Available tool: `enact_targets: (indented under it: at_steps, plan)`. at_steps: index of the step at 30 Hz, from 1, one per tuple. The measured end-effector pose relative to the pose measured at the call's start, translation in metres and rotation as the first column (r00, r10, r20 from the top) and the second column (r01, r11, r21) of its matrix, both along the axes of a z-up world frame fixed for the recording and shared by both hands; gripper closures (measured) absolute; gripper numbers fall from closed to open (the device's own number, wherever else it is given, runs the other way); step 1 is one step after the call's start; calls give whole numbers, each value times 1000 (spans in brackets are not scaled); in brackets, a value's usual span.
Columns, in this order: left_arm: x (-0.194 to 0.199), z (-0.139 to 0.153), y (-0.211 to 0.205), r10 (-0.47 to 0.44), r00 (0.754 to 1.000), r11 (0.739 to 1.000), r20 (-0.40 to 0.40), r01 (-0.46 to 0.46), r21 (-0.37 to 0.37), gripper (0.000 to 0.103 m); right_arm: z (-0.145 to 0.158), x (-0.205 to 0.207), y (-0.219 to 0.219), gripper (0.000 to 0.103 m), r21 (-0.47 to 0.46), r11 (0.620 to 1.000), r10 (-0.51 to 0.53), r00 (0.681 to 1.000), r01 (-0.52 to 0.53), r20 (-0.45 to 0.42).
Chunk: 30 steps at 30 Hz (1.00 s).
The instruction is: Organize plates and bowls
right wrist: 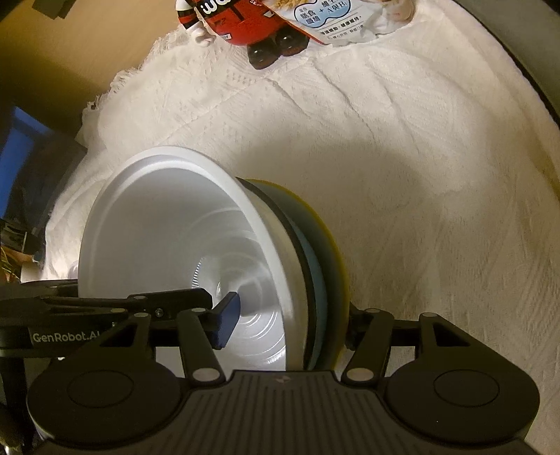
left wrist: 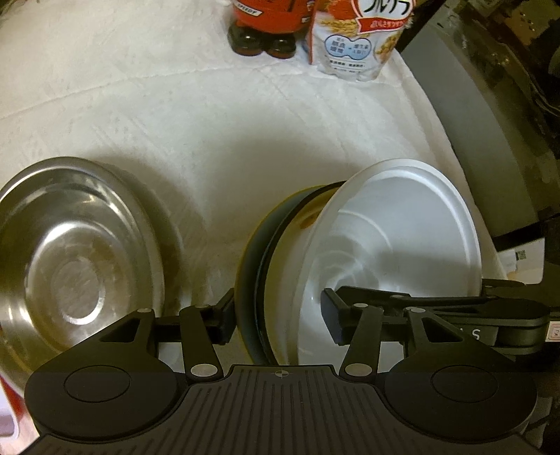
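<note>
A white bowl (left wrist: 395, 252) sits nested in a stack of dishes: a dark bowl (left wrist: 269, 266) with a yellow plate rim (left wrist: 245, 252) under it. My left gripper (left wrist: 280, 320) straddles the near wall of the stack, one finger inside the white bowl, one outside. My right gripper (right wrist: 290, 325) grips the same stack from the opposite side, one finger (right wrist: 225, 322) inside the white bowl (right wrist: 168, 238), the other beyond the yellow rim (right wrist: 336, 259). A steel bowl (left wrist: 70, 259) stands alone at the left.
A white textured cloth (left wrist: 210, 133) covers the table. A red toy figure (left wrist: 266, 28) and a cereal bag (left wrist: 353, 42) stand at the far edge. The table edge (left wrist: 490, 150) drops off at the right of the left wrist view.
</note>
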<state>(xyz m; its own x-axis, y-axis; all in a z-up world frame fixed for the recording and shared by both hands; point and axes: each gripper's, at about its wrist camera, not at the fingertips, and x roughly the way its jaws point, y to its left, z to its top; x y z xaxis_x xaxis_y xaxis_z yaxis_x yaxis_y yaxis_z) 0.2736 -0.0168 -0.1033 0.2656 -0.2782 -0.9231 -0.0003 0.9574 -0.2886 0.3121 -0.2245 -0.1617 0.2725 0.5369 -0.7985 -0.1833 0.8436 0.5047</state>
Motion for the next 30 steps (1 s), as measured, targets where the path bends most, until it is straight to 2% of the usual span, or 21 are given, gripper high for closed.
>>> enact_targets:
  at_steps: [7,18,24,30]
  plan:
    - [0,5,-2,-1,1000,999,4,1,38,49,2,2,4,47,-4,1000,6,1000,-6,-18]
    - [0,27,-1,-2,999,999,36,0,52,49,21,0,5,48,16,1000,3,1000,-3,22]
    - [-1,50,10,1,998,998,63,-5,56,49,42,-2,13,48,34,999,-7,999,5,42]
    - [-10,81,45,32,994,997,106,-38,63,49,76,-4,46,48,37,999,35,994,-38,101]
